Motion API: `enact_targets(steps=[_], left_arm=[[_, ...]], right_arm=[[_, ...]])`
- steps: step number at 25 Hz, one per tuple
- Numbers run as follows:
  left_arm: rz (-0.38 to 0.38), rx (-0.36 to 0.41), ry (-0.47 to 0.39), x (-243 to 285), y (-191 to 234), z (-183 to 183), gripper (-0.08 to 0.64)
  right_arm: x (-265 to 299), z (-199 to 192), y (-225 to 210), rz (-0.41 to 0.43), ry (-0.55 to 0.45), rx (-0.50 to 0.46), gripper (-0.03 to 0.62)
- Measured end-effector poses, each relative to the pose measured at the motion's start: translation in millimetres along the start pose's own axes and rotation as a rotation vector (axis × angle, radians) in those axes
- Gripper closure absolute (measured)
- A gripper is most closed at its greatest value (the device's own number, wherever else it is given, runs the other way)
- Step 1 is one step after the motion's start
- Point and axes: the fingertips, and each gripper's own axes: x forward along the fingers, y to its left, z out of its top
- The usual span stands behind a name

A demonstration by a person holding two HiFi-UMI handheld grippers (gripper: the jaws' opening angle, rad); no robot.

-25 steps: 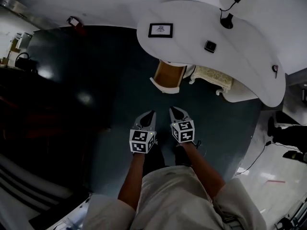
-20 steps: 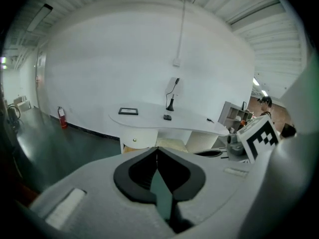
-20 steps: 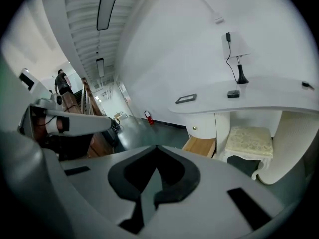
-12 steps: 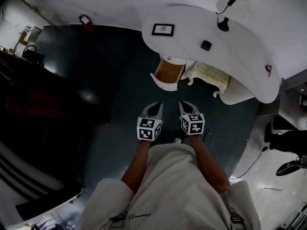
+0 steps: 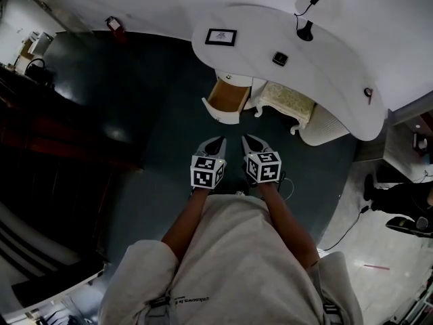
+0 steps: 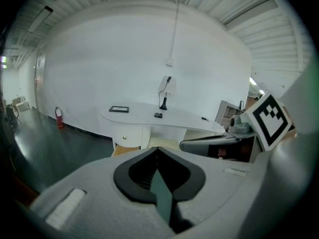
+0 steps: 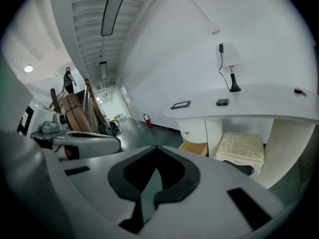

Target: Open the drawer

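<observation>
The drawer of the white curved desk stands pulled out, its wooden inside showing behind its white front. It also shows in the left gripper view as the drawer, and in the right gripper view as the drawer, below a round knob. My left gripper and right gripper hang side by side over the dark floor, a short way back from the drawer and touching nothing. Both are shut and empty, in the left gripper and the right gripper alike.
A cushioned white stool sits under the desk right of the drawer. On the desk are a picture frame, a small dark device and a lamp. Dark furniture lines the left. A cable trails on the floor at the right.
Both grippers have drawn in closer to the person's torso, with less of the forearms showing. The drawer stays pulled out.
</observation>
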Motion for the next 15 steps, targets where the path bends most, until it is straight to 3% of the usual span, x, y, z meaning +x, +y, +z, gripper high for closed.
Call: enact_targets(steps=[5, 15], left_arm=[[0.052, -0.039, 0.014, -3, 9, -4, 0.549], [0.039, -0.076, -0.001, -9, 18, -12, 0.549]], right_arm=[[-1, -10, -2, -0.012, 0.035, -0.009, 0.577], [-1, -25, -11, -0.08, 0.079, -0.064, 0.577]])
